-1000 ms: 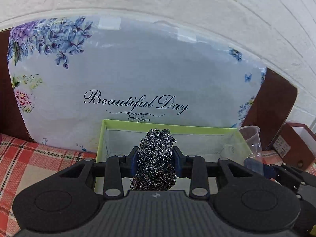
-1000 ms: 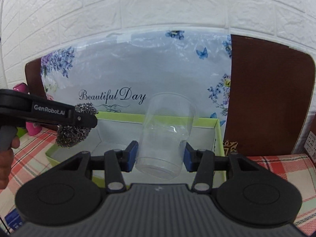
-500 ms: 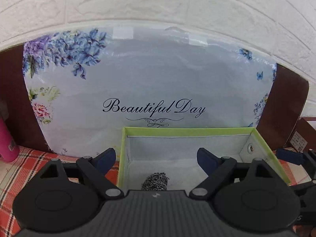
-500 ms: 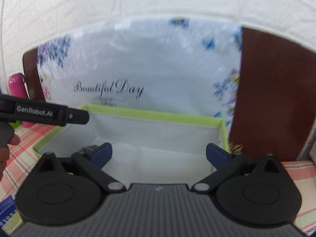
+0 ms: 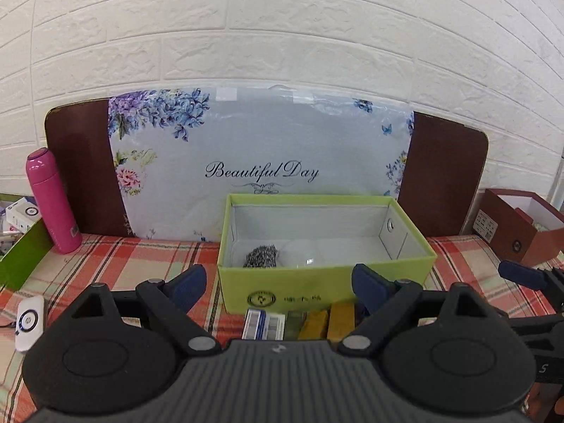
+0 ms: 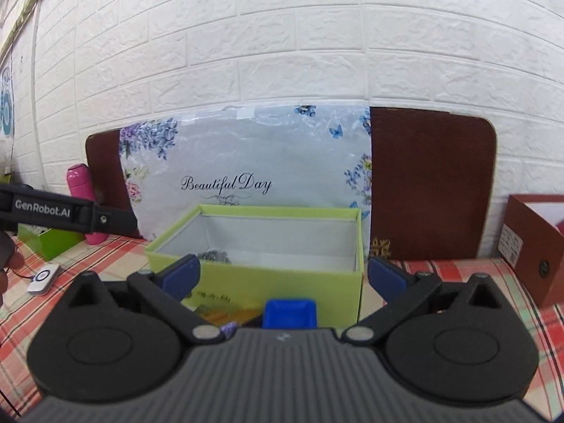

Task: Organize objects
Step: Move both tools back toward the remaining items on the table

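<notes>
A green box (image 5: 416, 259) with a grey lining stands on the plaid cloth; it also shows in the right wrist view (image 6: 317, 278). A steel wool scourer (image 5: 261, 256) lies inside at the left, and its top shows in the right wrist view (image 6: 214, 256). A clear plastic cup (image 5: 303, 254) lies on its side beside it. My left gripper (image 5: 280, 283) is open and empty, in front of the box. My right gripper (image 6: 283, 278) is open and empty, also in front of the box.
Small items lie in front of the box: a blue and white packet (image 5: 263, 324), yellow bars (image 5: 329, 320) and a blue piece (image 6: 289, 313). A pink bottle (image 5: 52, 201) and a green container (image 5: 23, 250) stand left. A brown box (image 5: 521, 225) stands right. A white device (image 5: 30, 319) lies left.
Both grippers opened and let go: the scourer and the cup now lie in the green box. Both grippers have pulled back from the box.
</notes>
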The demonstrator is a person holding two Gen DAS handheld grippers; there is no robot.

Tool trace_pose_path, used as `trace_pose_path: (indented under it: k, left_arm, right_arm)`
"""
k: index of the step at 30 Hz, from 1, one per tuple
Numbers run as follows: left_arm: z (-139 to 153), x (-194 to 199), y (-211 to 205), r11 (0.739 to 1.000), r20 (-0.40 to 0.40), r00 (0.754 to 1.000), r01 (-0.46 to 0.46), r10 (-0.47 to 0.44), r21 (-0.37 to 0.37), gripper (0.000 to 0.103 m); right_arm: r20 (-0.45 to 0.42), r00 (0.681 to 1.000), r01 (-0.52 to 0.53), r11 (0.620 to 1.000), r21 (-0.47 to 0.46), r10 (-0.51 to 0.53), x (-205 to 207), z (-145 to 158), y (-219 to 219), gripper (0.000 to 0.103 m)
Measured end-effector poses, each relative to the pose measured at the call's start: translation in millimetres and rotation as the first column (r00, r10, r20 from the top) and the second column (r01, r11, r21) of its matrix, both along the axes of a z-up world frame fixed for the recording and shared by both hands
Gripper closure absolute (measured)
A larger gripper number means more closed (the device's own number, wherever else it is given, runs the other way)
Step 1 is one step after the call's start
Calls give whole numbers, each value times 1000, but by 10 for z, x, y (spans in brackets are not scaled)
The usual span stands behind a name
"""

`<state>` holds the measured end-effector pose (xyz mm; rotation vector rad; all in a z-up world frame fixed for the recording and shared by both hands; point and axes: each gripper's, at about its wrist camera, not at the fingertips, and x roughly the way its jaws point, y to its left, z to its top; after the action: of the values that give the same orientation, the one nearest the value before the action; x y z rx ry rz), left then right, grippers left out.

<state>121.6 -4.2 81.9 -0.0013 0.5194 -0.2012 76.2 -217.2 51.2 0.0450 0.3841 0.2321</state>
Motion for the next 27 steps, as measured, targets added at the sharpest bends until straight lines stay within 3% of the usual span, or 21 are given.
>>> trace_pose_path:
  k: [5,10,21,27]
  left_arm:
    - [-287,-355,11,1000,-82,997,4,-4,-7,10]
    - [-532,-471,67,999,-169,985,-25,20,-24,10]
    - [-684,-672,196,998,-197,979,-56,54,-4,10]
    - [-778,-739,431,994,-232,967,-108,100,-19,10]
  right_arm:
    - [-40,999,8,1000,6,-8,-388,-183,-17,0]
    - [-92,996,18,1000,-25,-20,-623,-388,30,0]
    - [-176,984,26,1000,-12,-28,-907,-672,62,0]
    - [-243,966,-93,996,12,93,-925,-807,414,0]
